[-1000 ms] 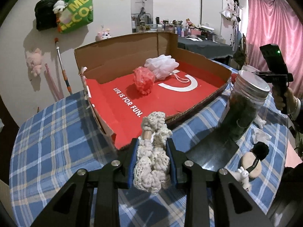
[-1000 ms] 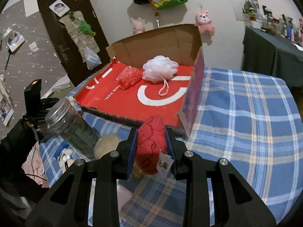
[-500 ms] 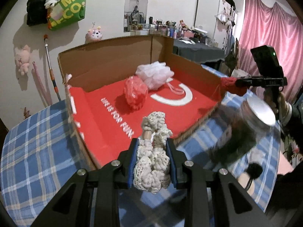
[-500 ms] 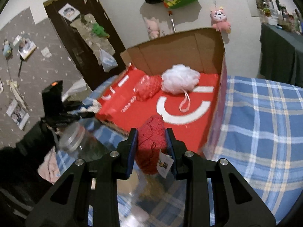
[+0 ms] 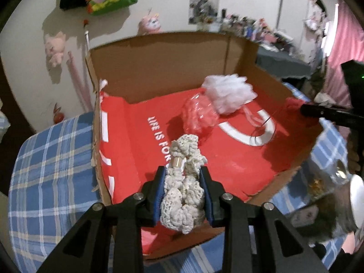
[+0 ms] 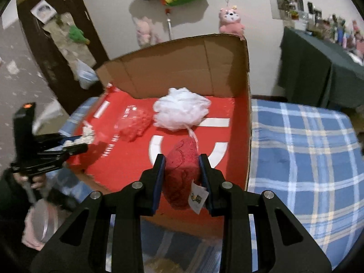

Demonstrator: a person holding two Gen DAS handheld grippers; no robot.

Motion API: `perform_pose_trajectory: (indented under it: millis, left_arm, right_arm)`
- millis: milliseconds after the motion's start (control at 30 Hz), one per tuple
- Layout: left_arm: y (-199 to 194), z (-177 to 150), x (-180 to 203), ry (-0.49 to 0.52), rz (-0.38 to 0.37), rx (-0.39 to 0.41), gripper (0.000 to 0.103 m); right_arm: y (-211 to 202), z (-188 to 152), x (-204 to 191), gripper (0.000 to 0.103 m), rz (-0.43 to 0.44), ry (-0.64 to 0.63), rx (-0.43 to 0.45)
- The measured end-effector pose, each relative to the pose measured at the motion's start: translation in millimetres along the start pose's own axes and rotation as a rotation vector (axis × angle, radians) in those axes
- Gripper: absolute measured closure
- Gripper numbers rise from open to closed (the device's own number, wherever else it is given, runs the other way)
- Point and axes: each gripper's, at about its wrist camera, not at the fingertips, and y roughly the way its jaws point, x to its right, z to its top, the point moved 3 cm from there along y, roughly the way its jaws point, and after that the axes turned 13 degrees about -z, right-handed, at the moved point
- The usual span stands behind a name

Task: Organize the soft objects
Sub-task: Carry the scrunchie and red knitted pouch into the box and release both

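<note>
step in hand: carry to box. left gripper clamps cream crochet bundle, right gripper clamps red plush, both over cardboard box floor ahead. next: lower, part jaws.

Each black claw has blue pads, silver screws and triangular cutouts.

Box: raw brown corrugated cardboard walls, matt red printed liner. White pouf and pink pouf: shiny plastic mesh. Cream crochet piece: coarse knobbly yarn. Red bundle: fine lacy cloth with paper tag. Tabletop: matt woven plaid cloth.
</note>
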Motion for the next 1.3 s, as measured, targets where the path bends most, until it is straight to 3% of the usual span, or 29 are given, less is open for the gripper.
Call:
perform_pose_trajectory:
  millis: [333,700,1300]
  left_arm:
    - [27,14,-12,-0.035,0.113,-0.118,0.071]
    - [68,27,-26,-0.027,0.227,-0.232,0.067]
    - [68,35,-24,-0.003,0.234,-0.208,0.054]
  right_arm:
    - [31,27,-20,0.075,-0.212,-0.112,-0.062]
    - [90,37,-21,0.074,-0.392,-0.162,-0.202]
    - [104,38,-26,0.072,-0.43,-0.244,-0.223]
